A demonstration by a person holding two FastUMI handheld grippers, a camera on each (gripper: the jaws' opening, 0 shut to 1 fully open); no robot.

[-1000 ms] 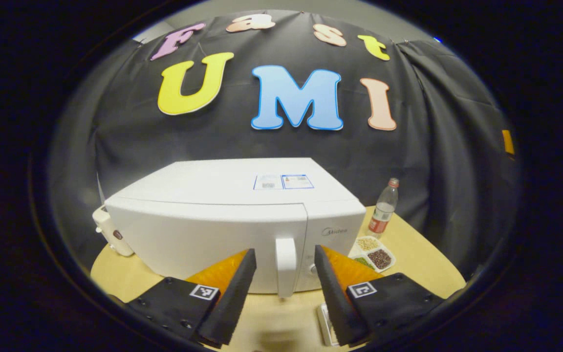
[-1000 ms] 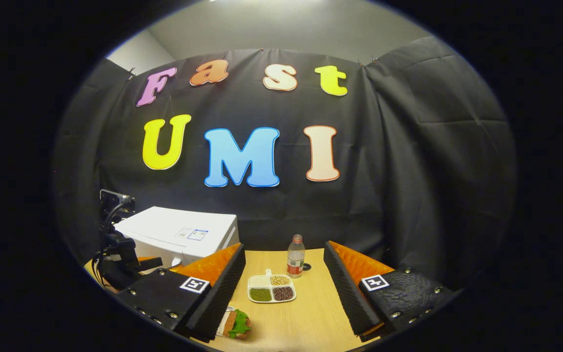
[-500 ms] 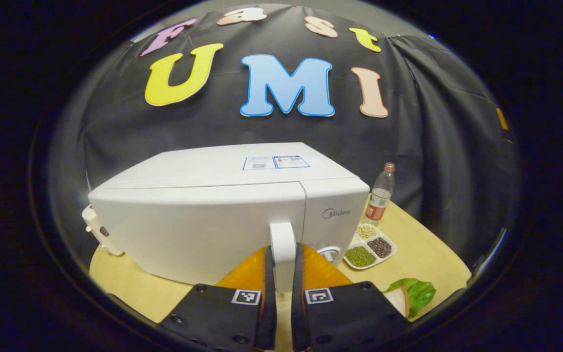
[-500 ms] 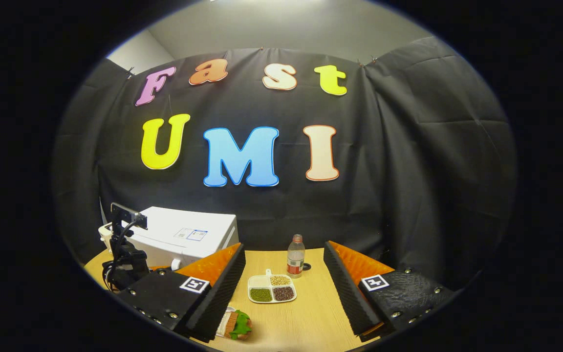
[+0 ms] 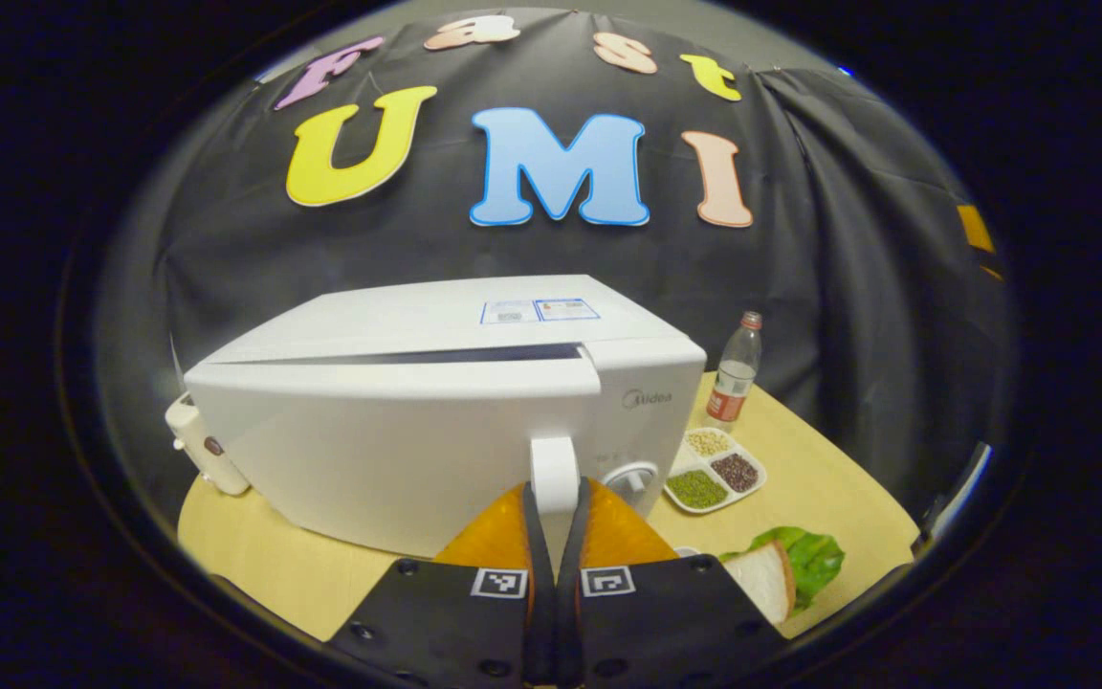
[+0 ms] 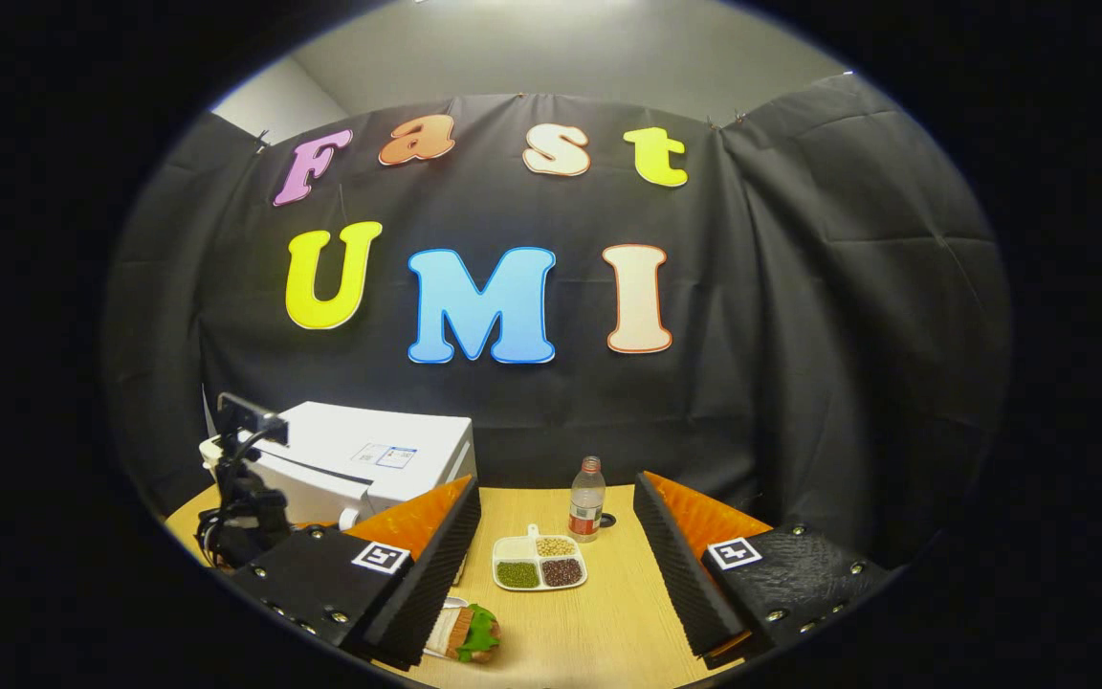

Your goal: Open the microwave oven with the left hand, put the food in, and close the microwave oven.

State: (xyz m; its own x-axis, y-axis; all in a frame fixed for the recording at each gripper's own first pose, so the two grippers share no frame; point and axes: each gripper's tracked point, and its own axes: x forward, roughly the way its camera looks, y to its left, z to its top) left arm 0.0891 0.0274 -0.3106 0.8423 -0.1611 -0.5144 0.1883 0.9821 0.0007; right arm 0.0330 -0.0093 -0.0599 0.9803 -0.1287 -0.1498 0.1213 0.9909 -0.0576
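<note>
A white microwave oven (image 5: pixel 417 421) stands on the round wooden table (image 5: pixel 254 565). Its door is ajar, with a dark slit along the top edge. My left gripper (image 5: pixel 556 522) is shut on the white door handle (image 5: pixel 554 469), both fingers pressed against it. A sandwich with green lettuce (image 5: pixel 781 574) lies on the table to the right of the left gripper; in the right gripper view the sandwich (image 6: pixel 470 633) lies just beside the inner finger of my right gripper (image 6: pixel 556 565), which hangs open above the table. The microwave (image 6: pixel 350 469) sits at the left there.
A white divided dish of beans and seeds (image 5: pixel 714 469) lies right of the microwave, and a plastic bottle (image 5: pixel 733 375) stands behind it. A small white device (image 5: pixel 202 450) sits at the microwave's left. In the right gripper view the left gripper's black body (image 6: pixel 245 498) fronts the microwave.
The left gripper closed on the door handle and has pulled the door slightly ajar, opening a dark gap along its top. The right gripper has barely moved.
</note>
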